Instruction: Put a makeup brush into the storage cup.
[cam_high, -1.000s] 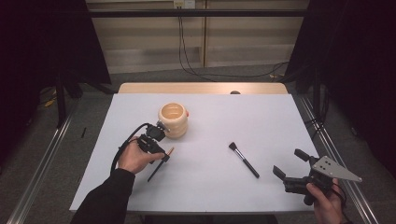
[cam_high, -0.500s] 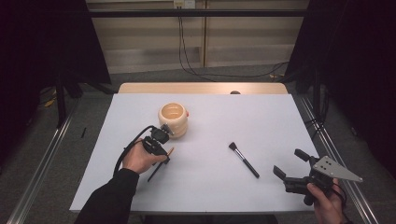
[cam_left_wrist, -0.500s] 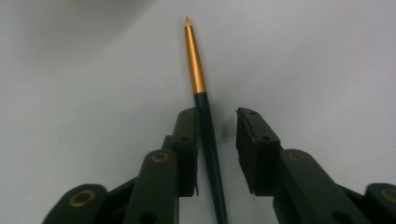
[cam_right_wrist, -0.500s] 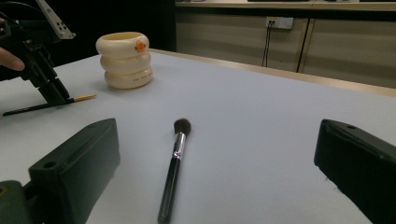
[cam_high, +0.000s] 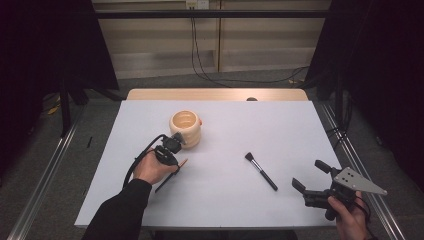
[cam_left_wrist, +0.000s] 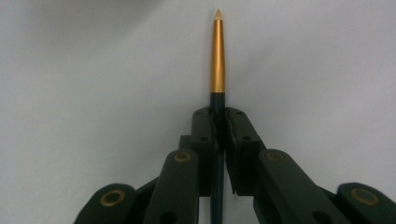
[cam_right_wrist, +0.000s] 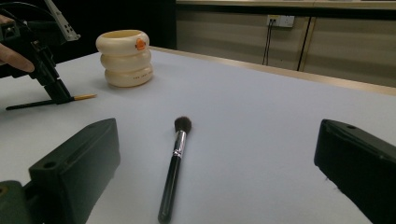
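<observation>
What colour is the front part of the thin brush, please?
Gold ferrule, clearest in the left gripper view.

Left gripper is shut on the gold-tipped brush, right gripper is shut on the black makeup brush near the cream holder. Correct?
Not quite. The left gripper is shut on the gold-tipped brush, but the right gripper is open and holds nothing. The right gripper view shows the black makeup brush lying free on the table between its spread jaws, apart from the cream holder.

A lab-style recording bay — a bare white surface (cam_high: 300, 130) ringed by black curtains (cam_high: 380, 75), aluminium floor rails (cam_high: 45, 175), and cables (cam_high: 200, 55) trailing from a wall socket (cam_high: 196, 4).
</observation>
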